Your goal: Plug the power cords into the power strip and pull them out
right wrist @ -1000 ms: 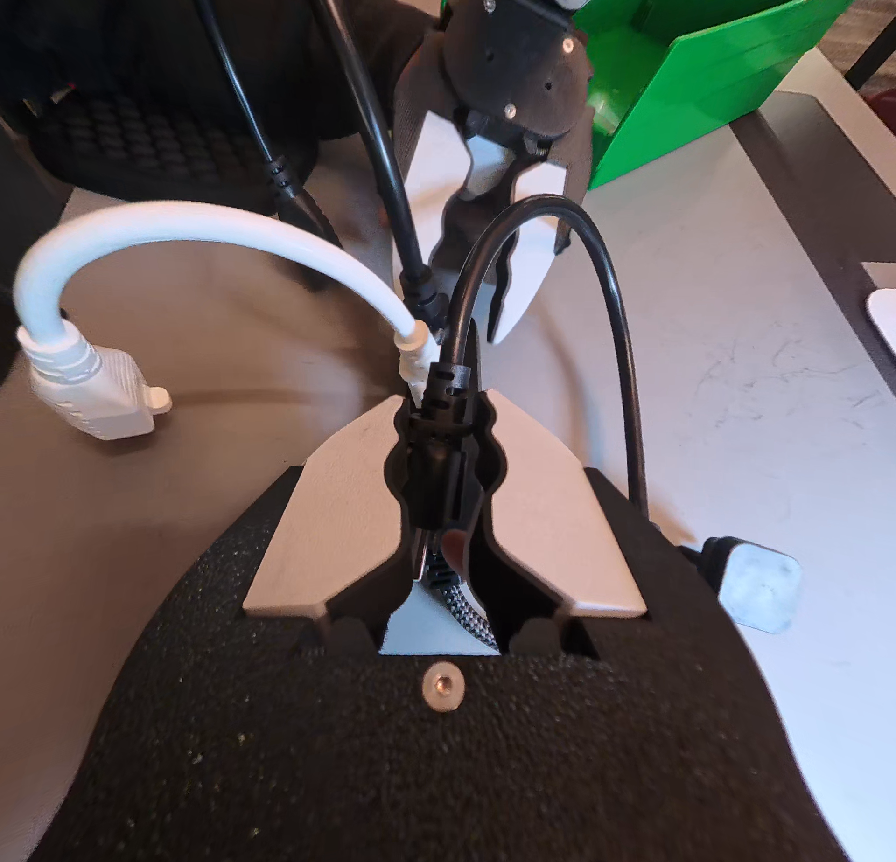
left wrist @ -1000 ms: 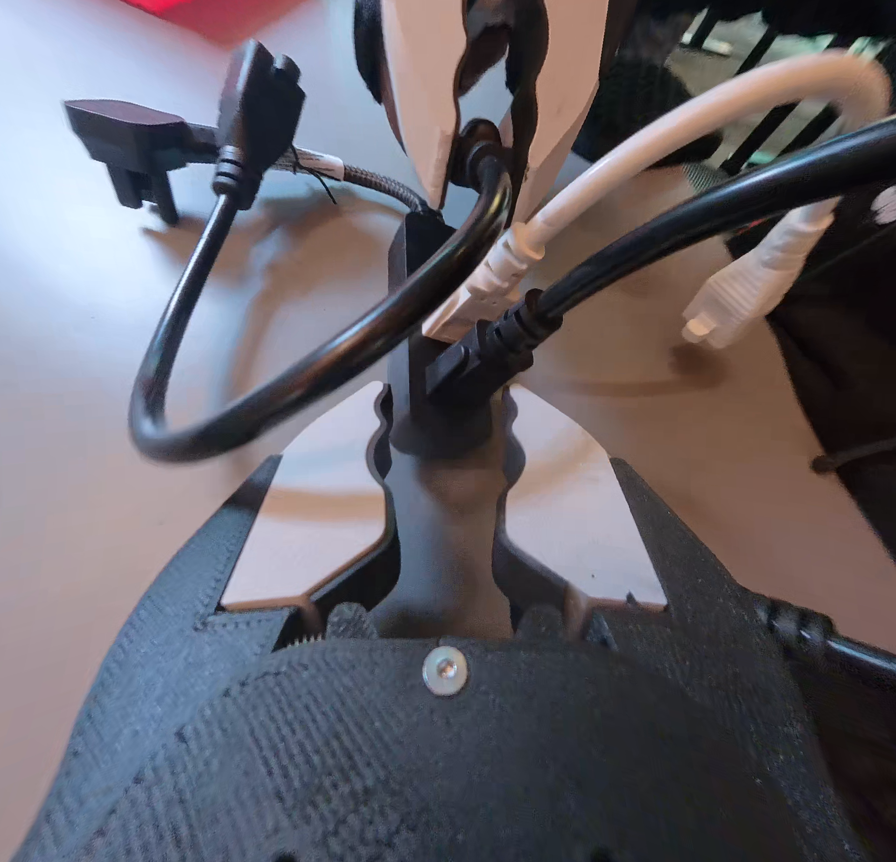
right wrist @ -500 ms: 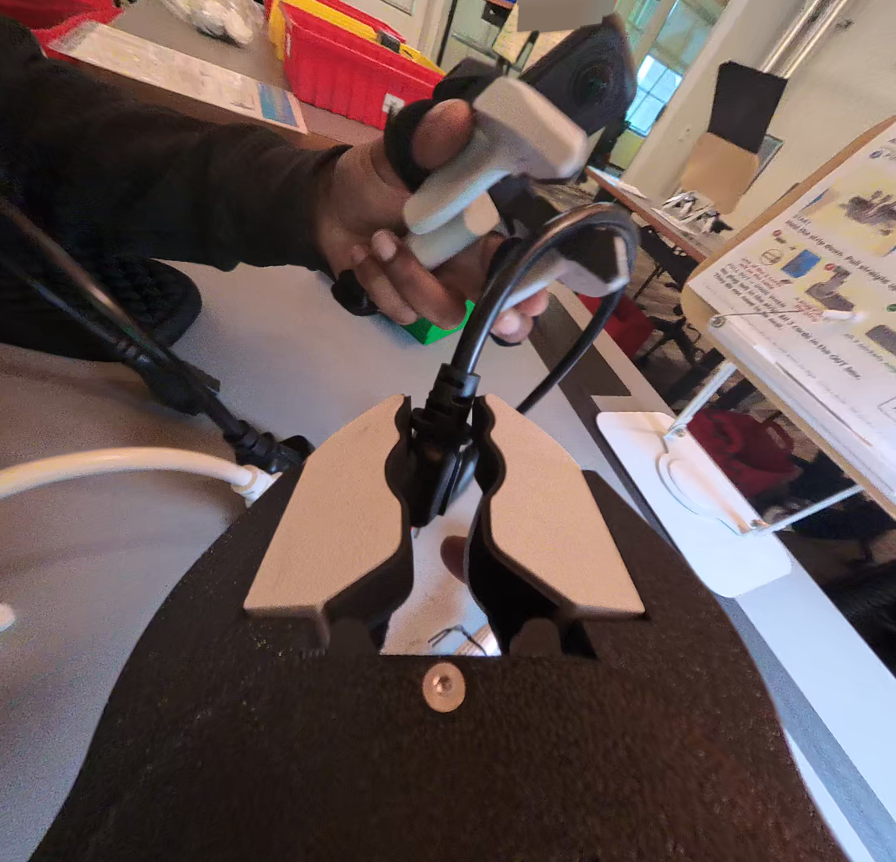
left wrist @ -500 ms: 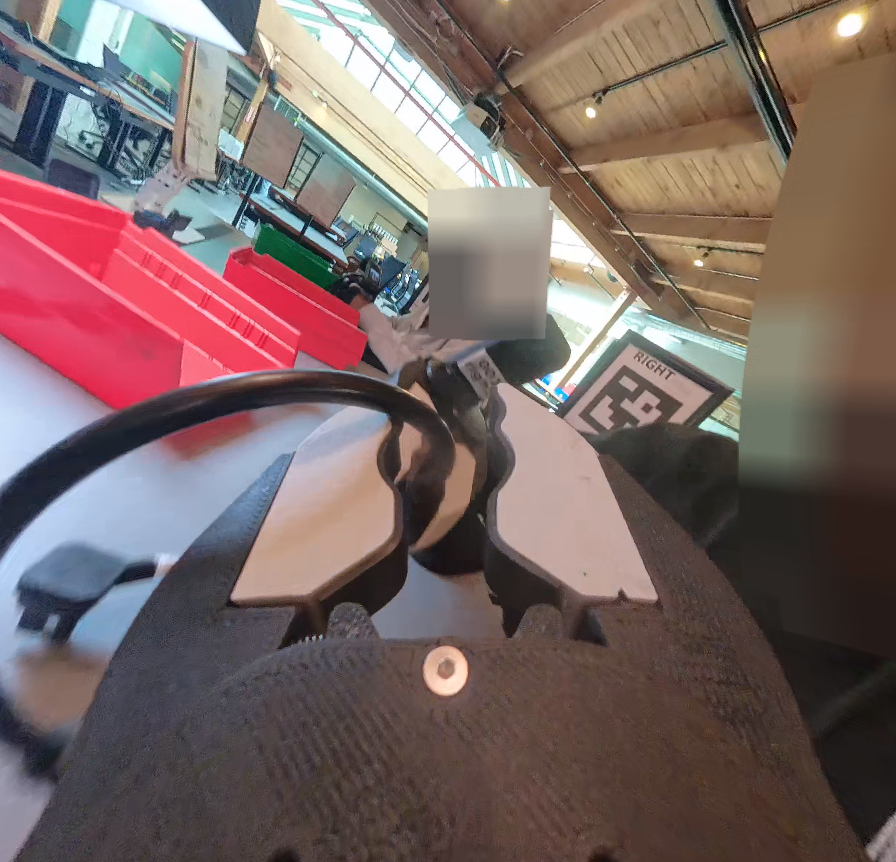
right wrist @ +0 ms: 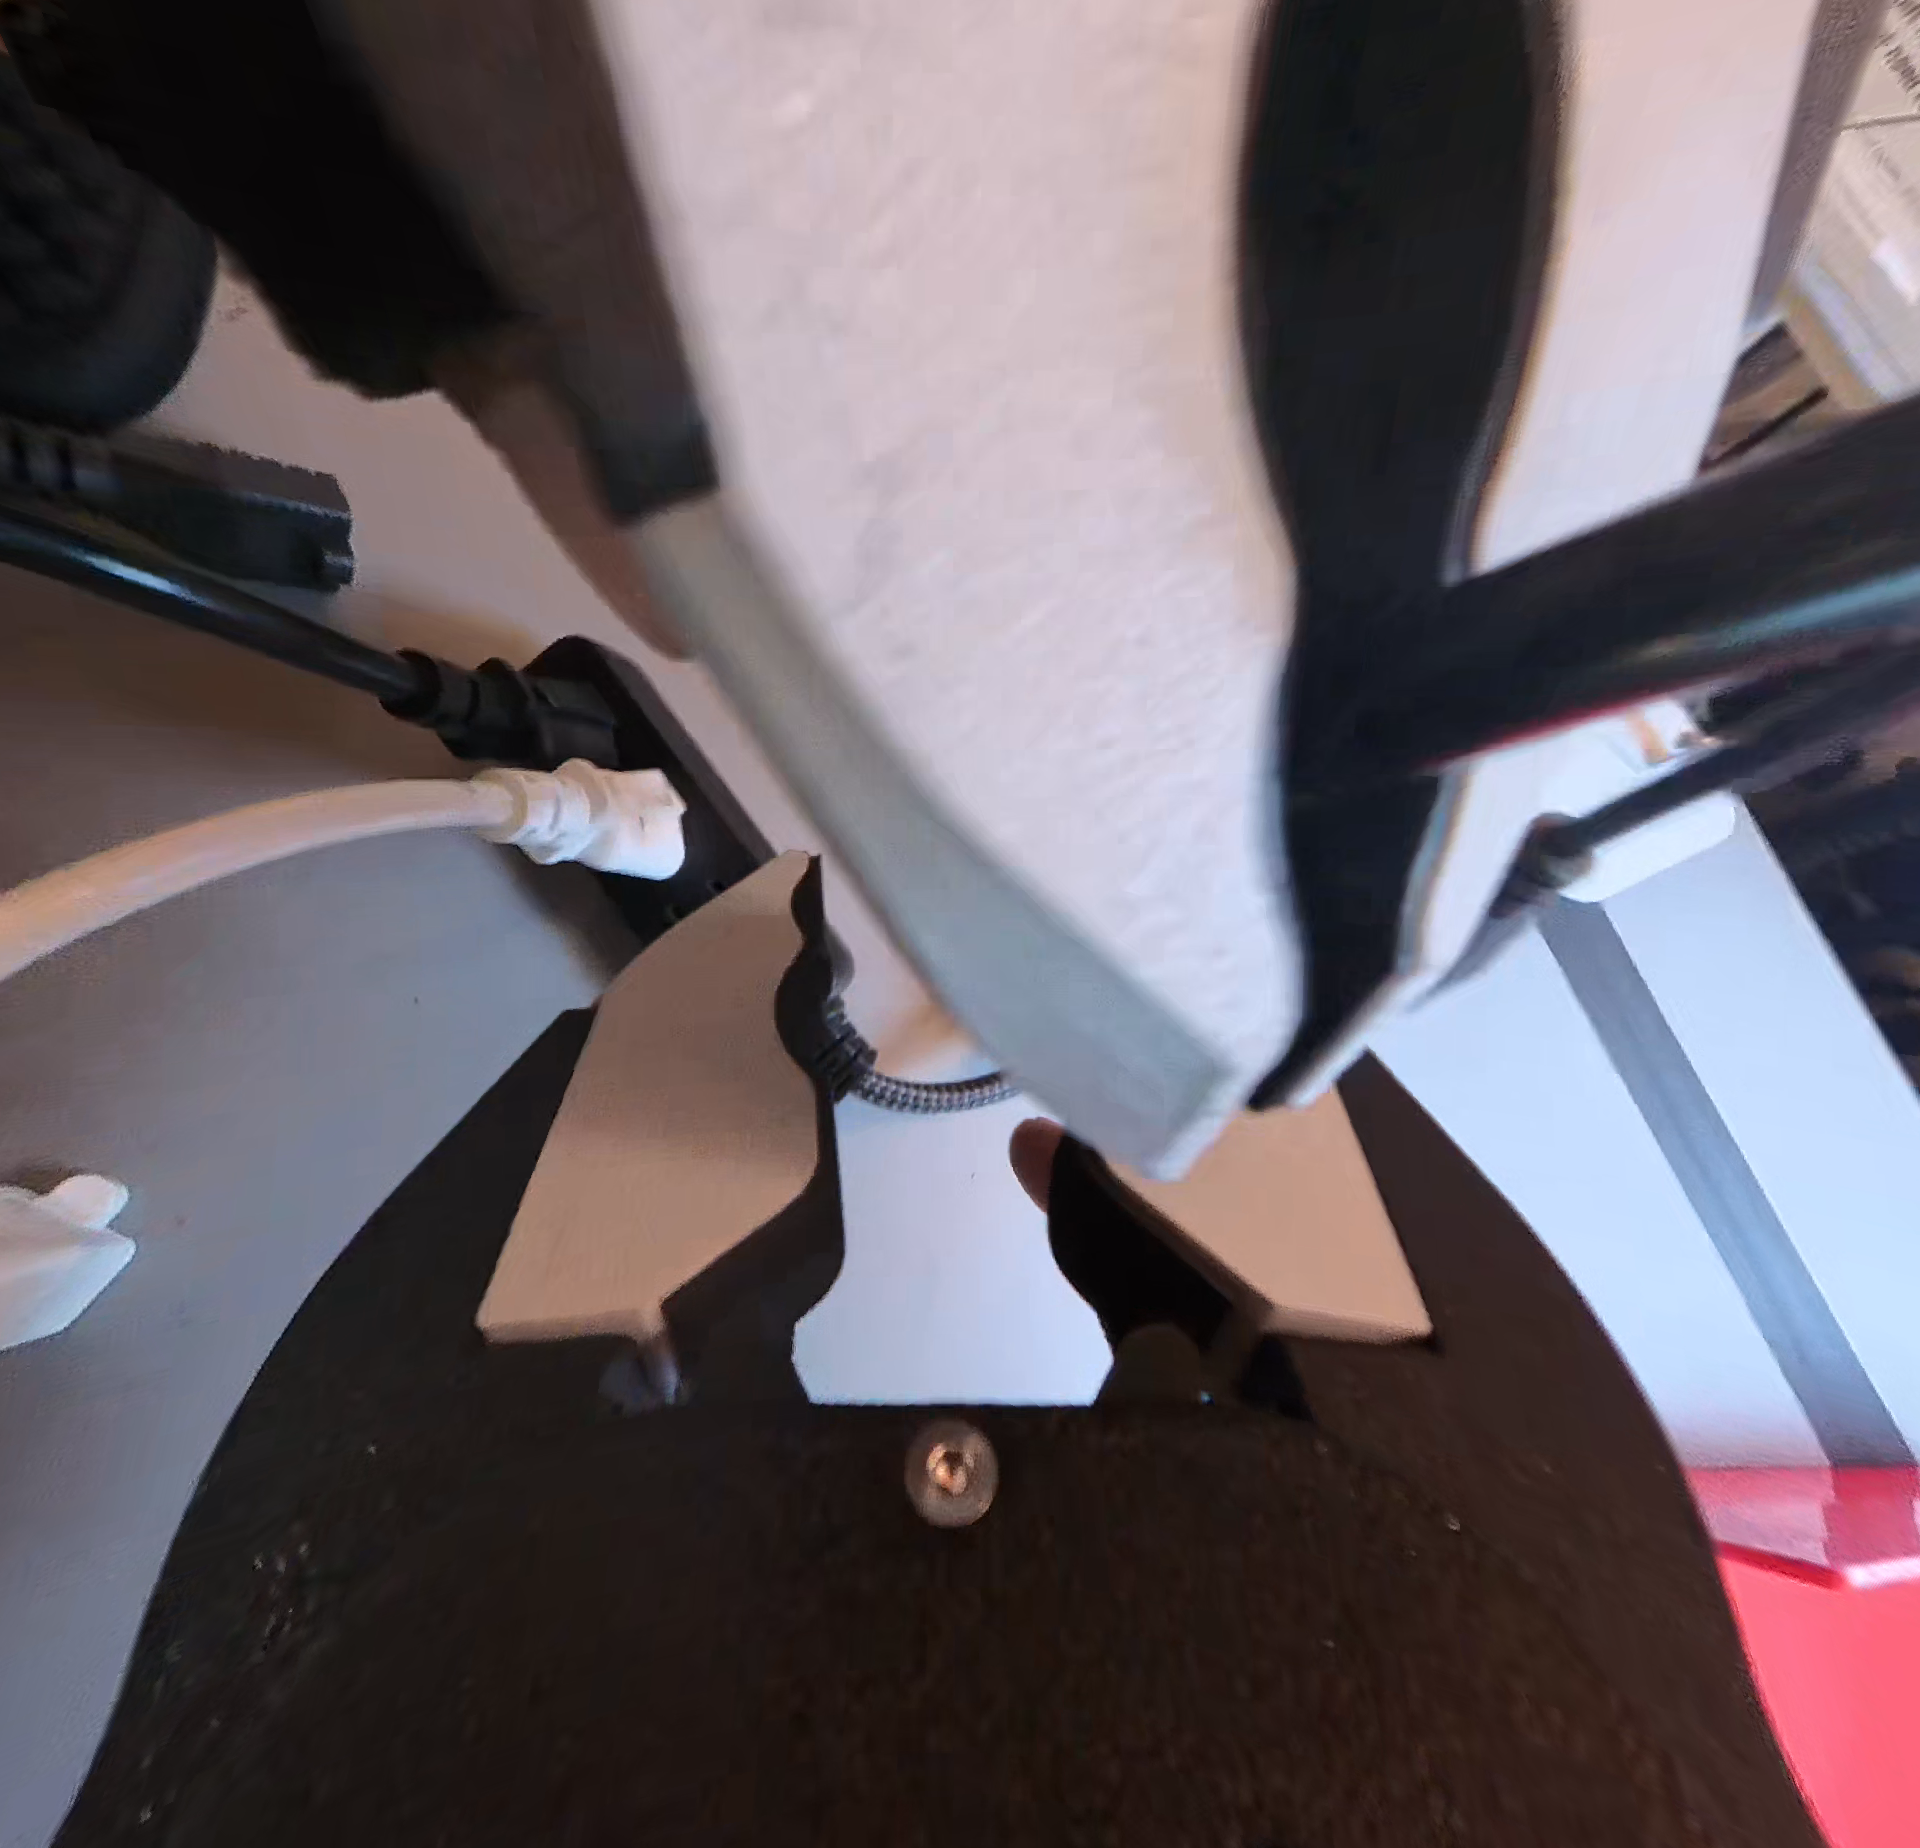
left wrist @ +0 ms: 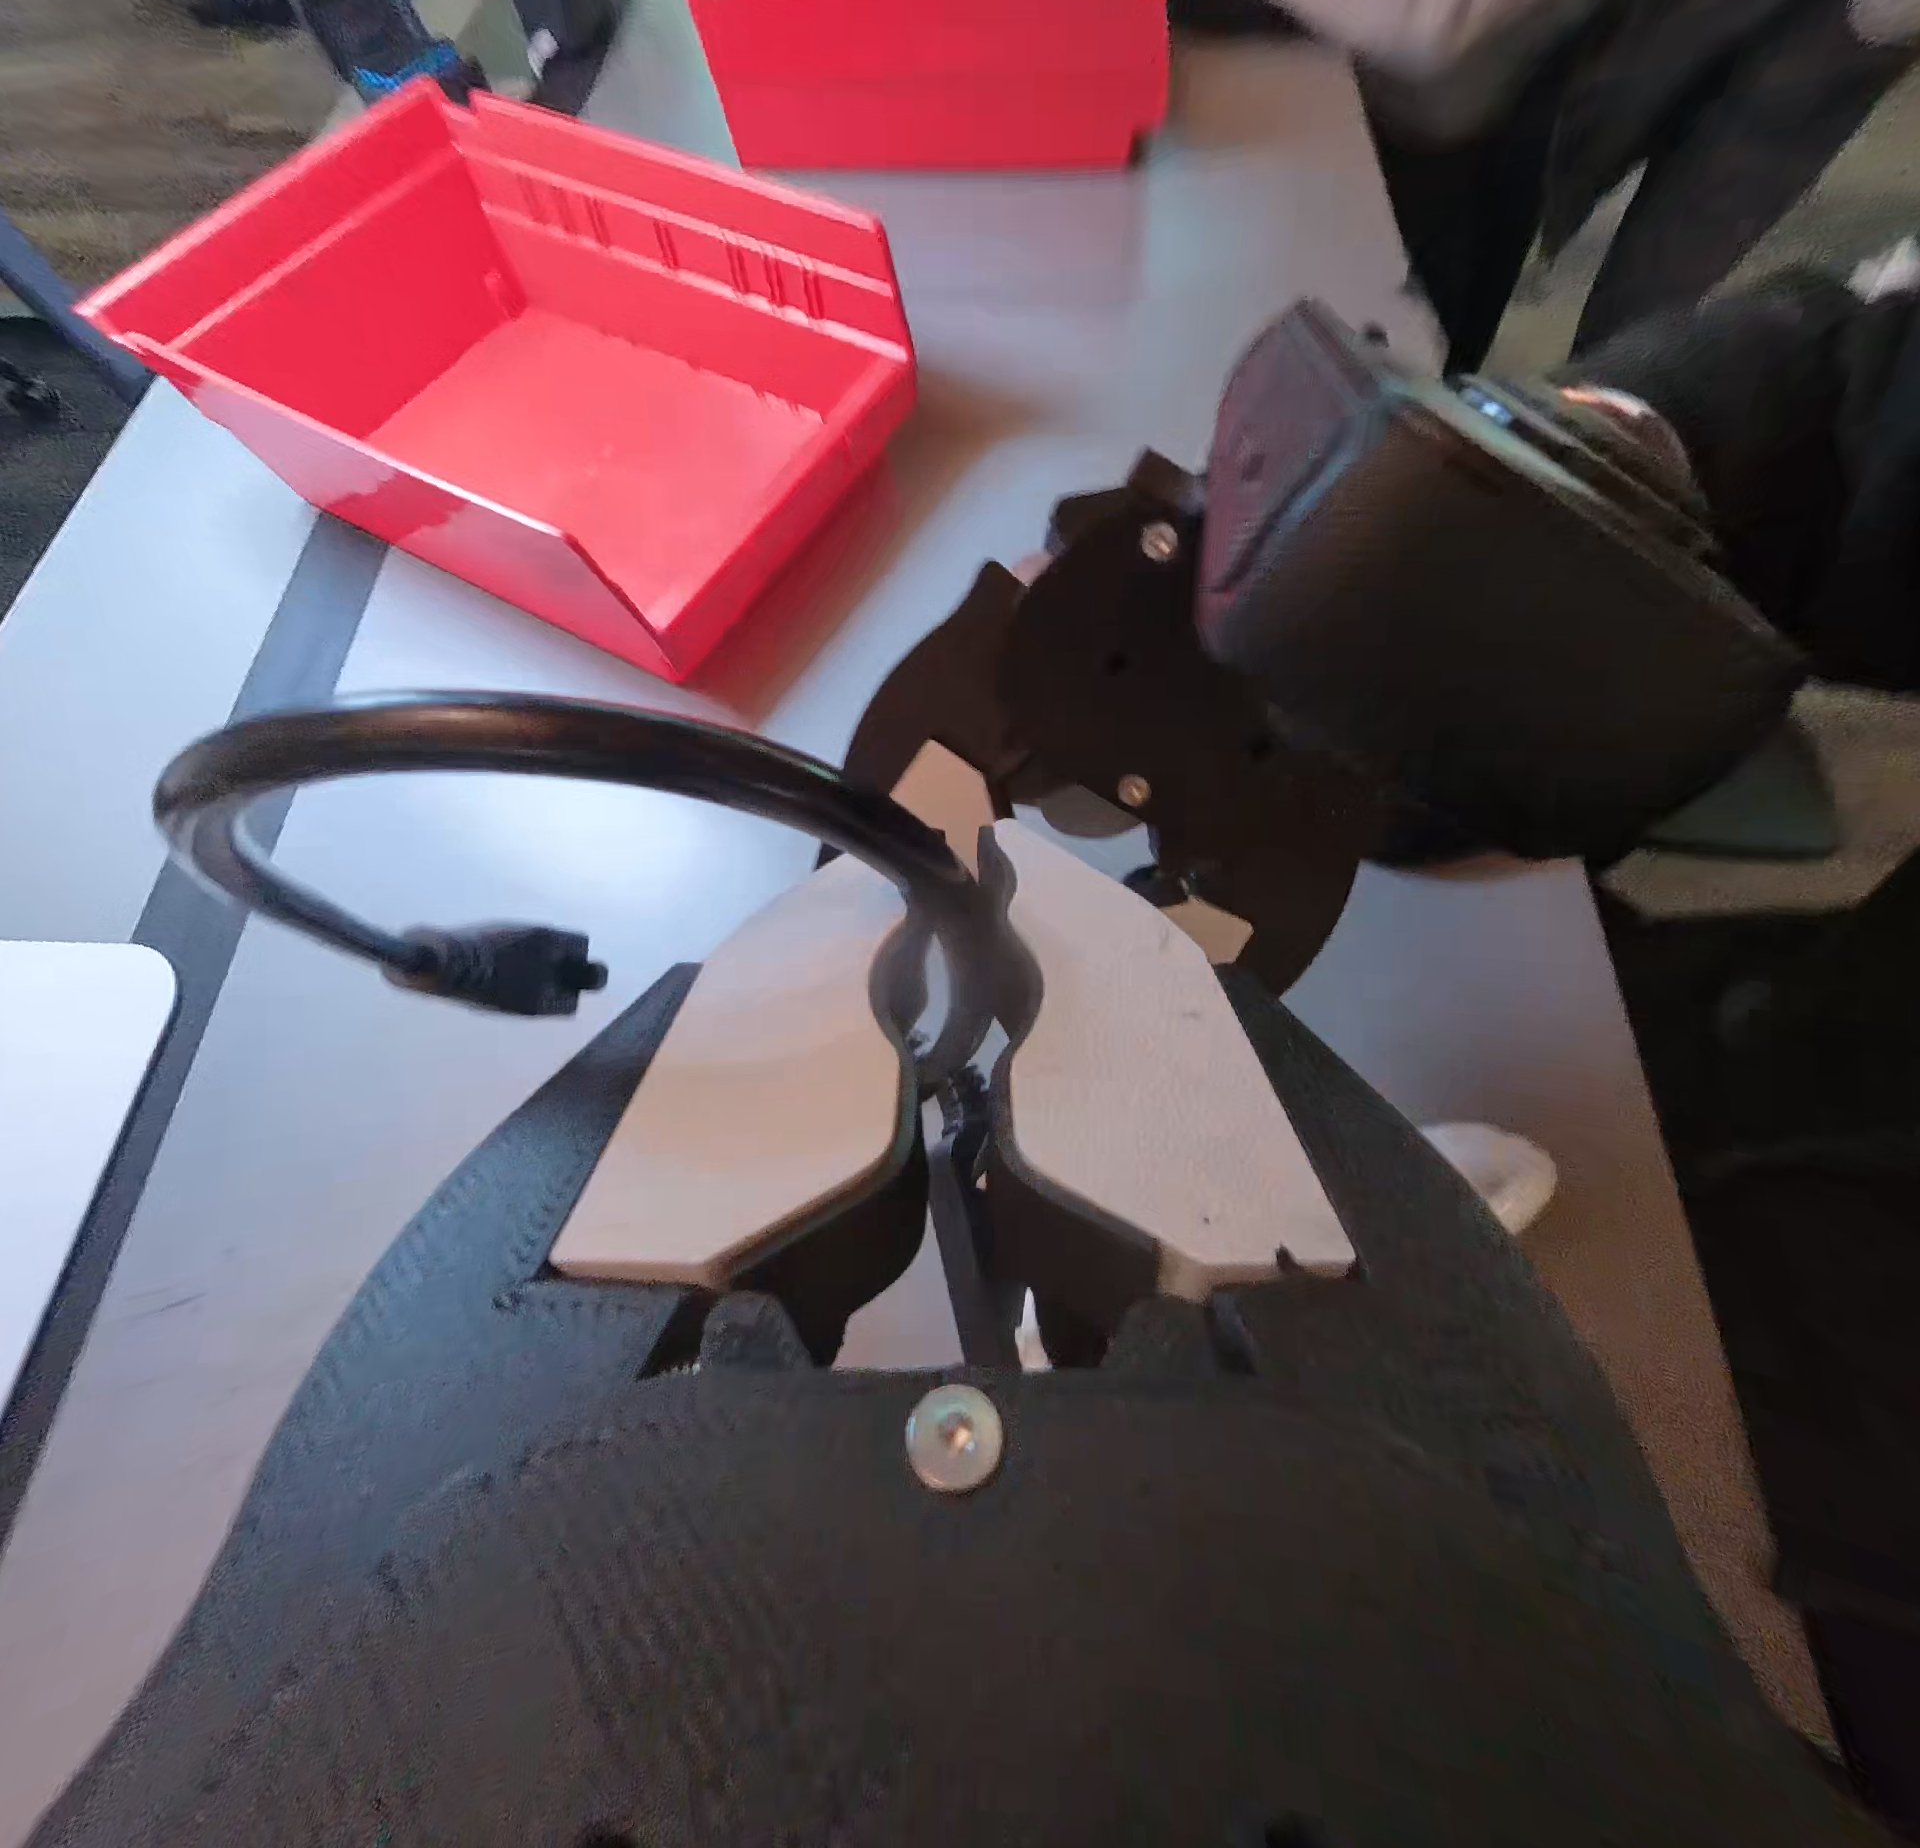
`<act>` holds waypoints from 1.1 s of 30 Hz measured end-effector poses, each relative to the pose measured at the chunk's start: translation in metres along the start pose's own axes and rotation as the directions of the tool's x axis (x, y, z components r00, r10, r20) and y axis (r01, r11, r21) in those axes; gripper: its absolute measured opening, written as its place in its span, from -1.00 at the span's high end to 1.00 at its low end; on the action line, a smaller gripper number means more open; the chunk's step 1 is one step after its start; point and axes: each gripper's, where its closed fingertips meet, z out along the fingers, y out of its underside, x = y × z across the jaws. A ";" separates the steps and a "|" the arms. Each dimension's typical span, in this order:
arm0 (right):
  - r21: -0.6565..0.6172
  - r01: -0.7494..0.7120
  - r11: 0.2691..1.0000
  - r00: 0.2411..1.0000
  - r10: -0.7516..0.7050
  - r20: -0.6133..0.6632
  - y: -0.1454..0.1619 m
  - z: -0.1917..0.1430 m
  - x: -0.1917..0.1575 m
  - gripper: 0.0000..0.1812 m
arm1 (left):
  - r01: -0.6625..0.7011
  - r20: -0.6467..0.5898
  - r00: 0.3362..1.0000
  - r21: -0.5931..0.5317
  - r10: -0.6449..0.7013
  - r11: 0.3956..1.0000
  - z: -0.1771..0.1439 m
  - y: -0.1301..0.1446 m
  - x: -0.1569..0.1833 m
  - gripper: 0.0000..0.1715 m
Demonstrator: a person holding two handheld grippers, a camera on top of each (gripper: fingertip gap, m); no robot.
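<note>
Left gripper (left wrist: 951, 951) pinches the black cord (left wrist: 499, 749), plug (left wrist: 488, 967) dangling free; right gripper (right wrist: 935, 1102) gapes empty by the strip (right wrist: 665, 749).

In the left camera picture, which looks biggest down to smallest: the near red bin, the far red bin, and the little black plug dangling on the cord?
As they look in that view:
1. Near red bin
2. Far red bin, cut off by the frame and farther away, so true size is unsure
3. Black plug, held up on its cord by the left claw
</note>
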 end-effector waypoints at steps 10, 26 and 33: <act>0.114 -0.145 0.983 0.972 0.162 -0.167 0.021 -0.094 0.066 0.48 | -0.275 0.104 0.948 -0.215 0.302 0.937 -0.037 0.020 0.001 0.97; -0.142 0.214 0.966 0.936 -0.245 -0.253 0.041 -0.038 0.075 0.79 | -0.140 0.218 0.961 -0.137 0.167 0.981 -0.075 0.037 -0.010 0.99; -0.312 0.594 0.741 0.278 -0.554 -0.785 -0.046 -0.170 0.137 0.81 | -0.044 0.213 0.972 -0.247 0.099 0.968 -0.016 0.080 -0.024 0.97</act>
